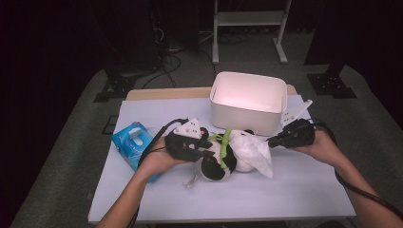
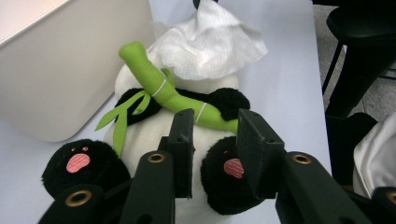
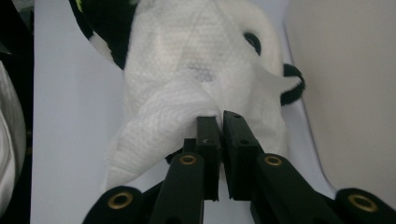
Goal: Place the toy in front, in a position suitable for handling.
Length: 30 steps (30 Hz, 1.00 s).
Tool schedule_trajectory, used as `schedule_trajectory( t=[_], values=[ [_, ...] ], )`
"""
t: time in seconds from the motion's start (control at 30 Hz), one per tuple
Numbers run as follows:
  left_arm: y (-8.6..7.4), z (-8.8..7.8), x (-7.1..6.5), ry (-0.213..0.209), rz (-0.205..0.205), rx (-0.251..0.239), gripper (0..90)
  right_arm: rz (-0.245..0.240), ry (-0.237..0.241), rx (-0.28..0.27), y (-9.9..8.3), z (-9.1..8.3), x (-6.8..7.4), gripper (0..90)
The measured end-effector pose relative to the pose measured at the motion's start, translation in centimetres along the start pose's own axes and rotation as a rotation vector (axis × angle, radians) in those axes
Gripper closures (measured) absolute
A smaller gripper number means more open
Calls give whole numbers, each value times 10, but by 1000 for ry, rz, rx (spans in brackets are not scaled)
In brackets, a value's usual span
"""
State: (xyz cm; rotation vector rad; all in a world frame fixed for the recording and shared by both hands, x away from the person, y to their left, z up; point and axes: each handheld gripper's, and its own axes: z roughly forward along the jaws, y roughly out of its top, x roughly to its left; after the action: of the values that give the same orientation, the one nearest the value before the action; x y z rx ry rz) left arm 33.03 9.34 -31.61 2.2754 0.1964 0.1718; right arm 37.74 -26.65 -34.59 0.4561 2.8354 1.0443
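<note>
Table [image 1: 294,190] with white top. White bin [image 1: 248,100] at far edge, right of centre. Blue tissue pack [image 1: 130,145] by left edge. Plush panda [image 1: 219,159] lies mid-surface, white tissue [image 1: 256,148] draped over its head.

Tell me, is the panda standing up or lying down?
Lying down: the panda rests lengthwise on the table, a tissue draped over its head.

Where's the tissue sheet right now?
In the high view the tissue sheet lies mid-table over the panda plush's head, before the white bin, pinched by the right tongs.
</note>
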Motion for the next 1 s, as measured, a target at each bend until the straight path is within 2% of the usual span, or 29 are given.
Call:
schedule_trajectory(
  t=[0.1,0.2,0.23,0.37,0.43,0.53,0.6,0.63,0.67,0.7,0.73,0.93,1.0],
  values=[
    [0,1,0,1,2,3,660,-36,20,12,15,13,5,787],
    [0,0,0,1,0,5,660,-42,32,12,25,20,9,744],
    [0,0,0,1,1,5,660,-67,35,22,33,28,11,693],
    [-2,0,1,3,-7,-2,658,-88,31,27,43,39,12,632],
    [-3,2,2,1,-7,2,654,-80,21,-9,47,44,8,603],
    [-2,3,3,4,-10,5,648,-60,32,-11,45,47,4,625],
    [-1,6,5,9,-16,-2,637,-63,45,-14,39,50,5,707],
    [-1,6,5,9,-16,-2,630,-63,45,-14,39,50,5,707],
    [2,9,6,14,-21,-1,626,-69,49,-12,35,50,8,768],
    [2,9,6,14,-21,-1,623,-69,49,-12,35,50,8,768],
    [6,14,7,17,-17,6,614,-72,55,-15,30,51,10,806],
    [19,34,9,40,6,59,590,-66,66,-35,22,51,15,826],
    [23,40,11,43,1,71,583,-70,64,-45,20,51,16,827]
  ],
)
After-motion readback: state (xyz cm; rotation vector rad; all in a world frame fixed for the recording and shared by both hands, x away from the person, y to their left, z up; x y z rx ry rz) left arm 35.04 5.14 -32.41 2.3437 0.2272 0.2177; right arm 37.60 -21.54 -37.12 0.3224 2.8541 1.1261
